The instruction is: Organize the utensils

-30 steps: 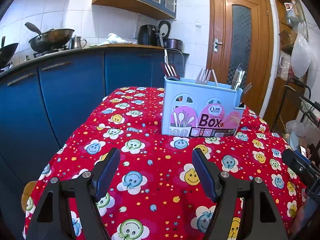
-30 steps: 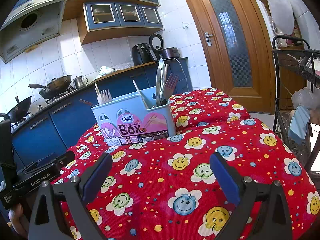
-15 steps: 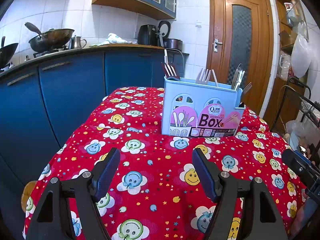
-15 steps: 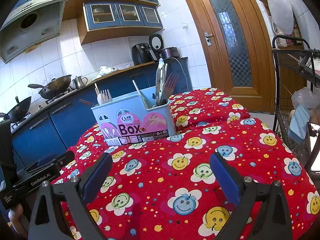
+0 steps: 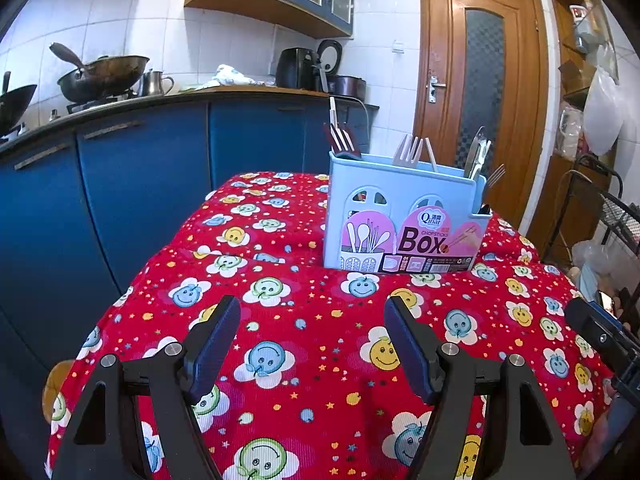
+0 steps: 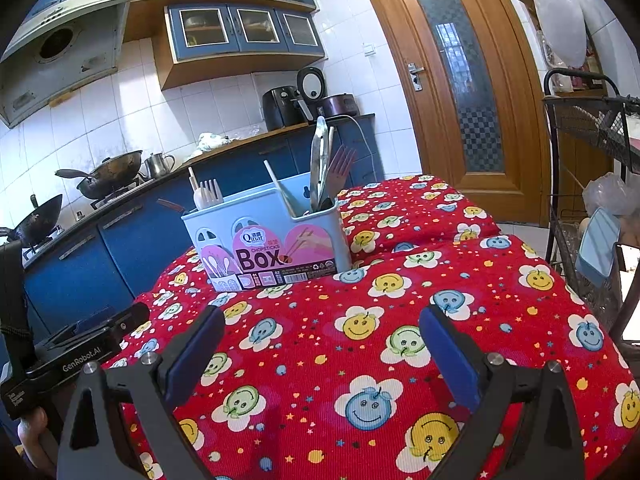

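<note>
Left gripper (image 5: 312, 344): jaws wide apart, nothing between them, above the red smiley-print tablecloth (image 5: 320, 360). Right gripper (image 6: 320, 348): jaws likewise spread and empty. Light-blue chopsticks box (image 5: 400, 220) stands upright on the tabletop beyond both grippers, holding forks (image 5: 408, 149), tongs (image 6: 321, 160) and other utensils.

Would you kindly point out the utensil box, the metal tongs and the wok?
utensil box (image 6: 276, 236): right wrist view, front label.
metal tongs (image 6: 320, 160): right wrist view, arms.
wok (image 5: 106, 76): left wrist view, bowl.
</note>
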`<state>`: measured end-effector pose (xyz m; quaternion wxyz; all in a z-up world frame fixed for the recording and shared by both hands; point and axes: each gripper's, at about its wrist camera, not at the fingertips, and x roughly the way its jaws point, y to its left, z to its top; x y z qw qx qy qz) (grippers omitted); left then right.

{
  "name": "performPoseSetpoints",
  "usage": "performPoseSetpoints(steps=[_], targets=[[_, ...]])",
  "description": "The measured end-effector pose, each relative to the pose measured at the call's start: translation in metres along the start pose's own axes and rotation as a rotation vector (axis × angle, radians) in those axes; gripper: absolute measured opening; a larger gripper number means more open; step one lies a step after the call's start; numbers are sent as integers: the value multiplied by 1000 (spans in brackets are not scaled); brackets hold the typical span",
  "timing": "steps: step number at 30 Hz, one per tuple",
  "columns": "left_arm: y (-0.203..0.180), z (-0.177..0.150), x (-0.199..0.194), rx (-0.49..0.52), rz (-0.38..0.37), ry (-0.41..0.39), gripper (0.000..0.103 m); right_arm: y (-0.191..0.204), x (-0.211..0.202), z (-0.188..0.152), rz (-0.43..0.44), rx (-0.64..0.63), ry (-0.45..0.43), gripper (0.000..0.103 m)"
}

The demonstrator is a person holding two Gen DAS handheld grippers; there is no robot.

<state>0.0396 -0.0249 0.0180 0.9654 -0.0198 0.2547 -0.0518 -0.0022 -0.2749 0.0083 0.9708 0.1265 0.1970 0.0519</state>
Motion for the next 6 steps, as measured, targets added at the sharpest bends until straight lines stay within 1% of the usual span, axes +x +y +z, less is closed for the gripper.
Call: performPoseSetpoints(steps=[6], targets=[[0,0,1,-3,1,6,76,0,0,-1,1,2,1,100]])
